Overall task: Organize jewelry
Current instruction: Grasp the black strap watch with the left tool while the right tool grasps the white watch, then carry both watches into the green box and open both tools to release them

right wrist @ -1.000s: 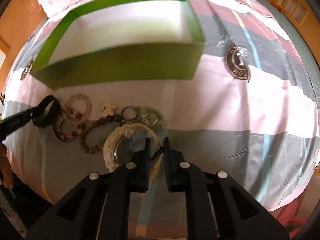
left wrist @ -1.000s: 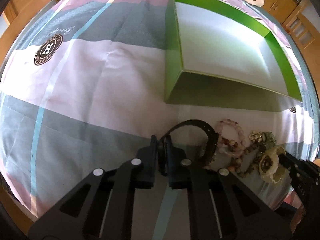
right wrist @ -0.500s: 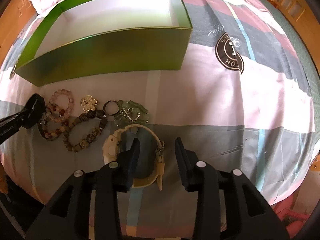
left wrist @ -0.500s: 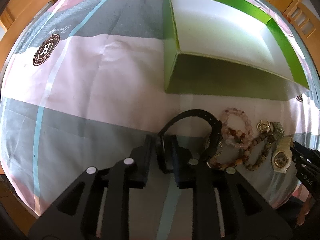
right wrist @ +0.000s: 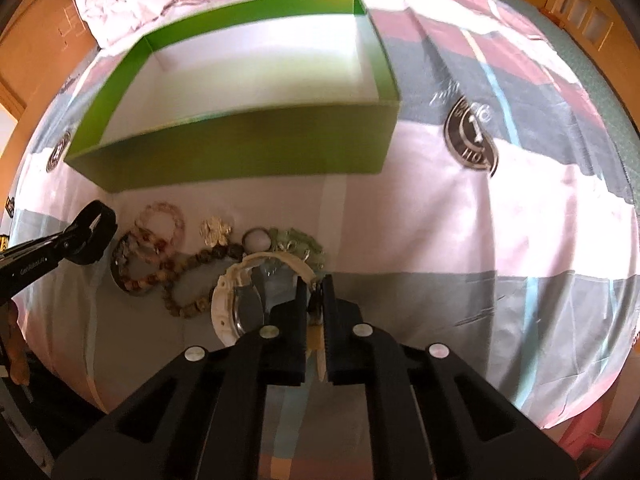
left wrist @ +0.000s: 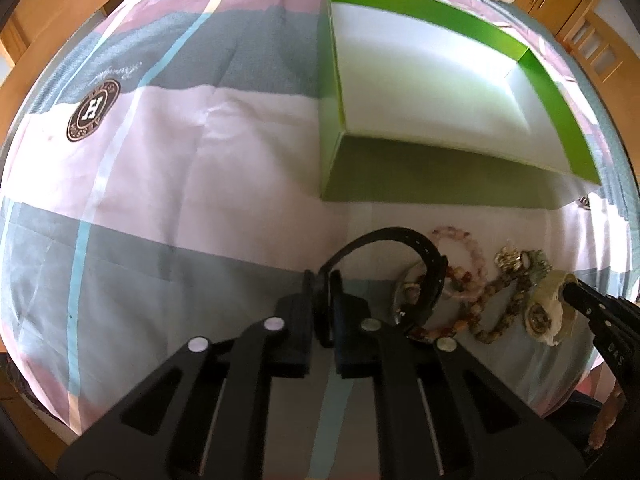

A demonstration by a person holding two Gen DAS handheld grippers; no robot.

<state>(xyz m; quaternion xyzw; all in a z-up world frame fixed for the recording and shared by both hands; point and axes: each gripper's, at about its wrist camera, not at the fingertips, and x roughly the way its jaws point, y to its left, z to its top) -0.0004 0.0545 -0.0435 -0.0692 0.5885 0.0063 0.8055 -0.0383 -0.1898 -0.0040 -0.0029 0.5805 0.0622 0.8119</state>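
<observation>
Nothing in the open green cardboard box with the white floor (left wrist: 432,92) yet, so the sorting has barely begun! Just in front of the box, beaded bracelets (right wrist: 160,256) and charms lie on the striped bedspread (left wrist: 168,184). The left gripper (left wrist: 323,280) has just closed, clamped on the black watch strap (left wrist: 384,236). The right gripper (right wrist: 316,286) has just pinched the cream-coloured wristwatch (right wrist: 240,304) by its band.

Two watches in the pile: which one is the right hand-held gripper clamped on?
The cream-white watch: the right hand-held gripper pinches its pale strap near the buckle. The black watch sits at the other end of the pile, in the left hand-held gripper.
</observation>
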